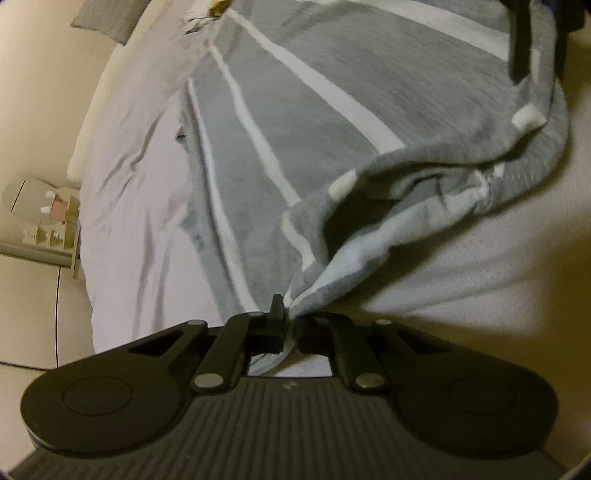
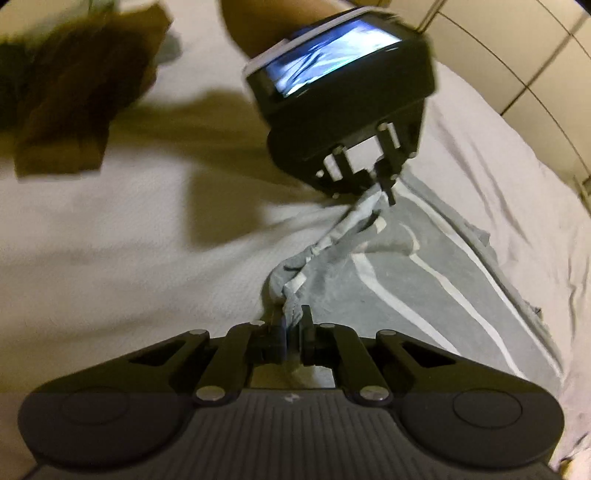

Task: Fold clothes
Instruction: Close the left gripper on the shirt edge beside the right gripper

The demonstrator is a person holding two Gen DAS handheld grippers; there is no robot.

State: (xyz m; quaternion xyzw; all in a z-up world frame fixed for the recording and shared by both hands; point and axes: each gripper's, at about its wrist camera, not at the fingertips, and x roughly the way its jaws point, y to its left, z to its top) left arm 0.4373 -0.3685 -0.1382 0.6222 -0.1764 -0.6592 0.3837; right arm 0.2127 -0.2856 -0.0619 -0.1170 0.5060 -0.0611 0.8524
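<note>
A grey garment with white stripes (image 1: pixel 295 122) lies stretched over a white bed sheet (image 1: pixel 133 192). My left gripper (image 1: pixel 286 314) is shut on one bunched corner of its near edge. My right gripper (image 2: pixel 293 314) is shut on the other corner of that edge (image 2: pixel 291 291). The edge hangs slack and twisted between the two grippers. In the right wrist view the left gripper (image 2: pixel 384 184) is ahead, pinching the cloth, and the garment (image 2: pixel 424 280) spreads to the right. In the left wrist view the right gripper (image 1: pixel 535 44) shows at the top right corner.
A dark brown cloth pile (image 2: pixel 74 85) lies on the bed at the far left of the right wrist view. A grey pillow (image 1: pixel 107 18) and a small shelf unit (image 1: pixel 55 225) stand beside the bed. A tiled wall (image 2: pixel 535 55) is behind.
</note>
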